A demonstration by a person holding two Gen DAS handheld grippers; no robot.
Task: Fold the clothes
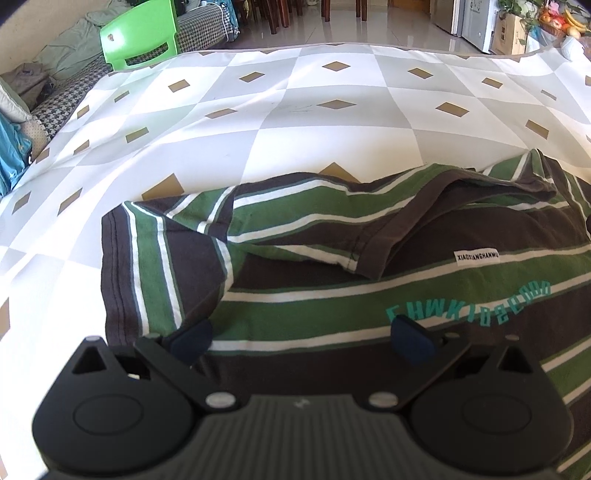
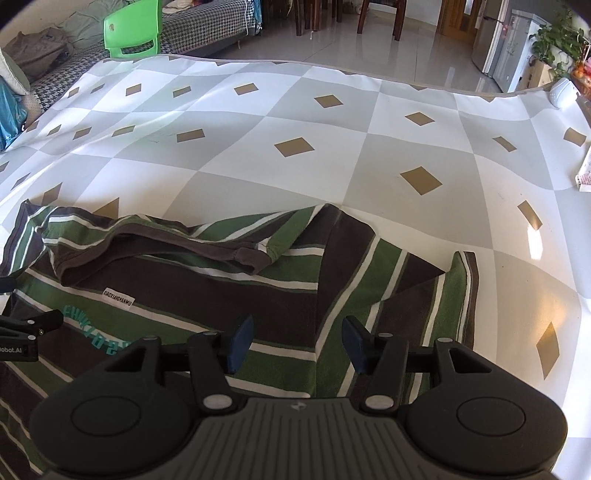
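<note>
The striped T-shirt (image 1: pixel 369 266) lies crumpled on the checkered worktop (image 1: pixel 295 122). Left claw (image 1: pixel 301 338) and right claw (image 2: pixel 297 341) both gape, empty, over it. Only the right view shows a white packet (image 2: pixel 585 171); only the left shows fruit (image 1: pixel 561 20).

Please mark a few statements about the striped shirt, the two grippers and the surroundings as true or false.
1. The striped shirt lies on a checked cloth. True.
2. The left gripper is clamped on the shirt's collar. False: its jaws stand open above the shirt's body.
3. The right gripper is open with nothing pinched. True.
4. A red chair stands beyond the cloth. False: the chair is green.
</note>
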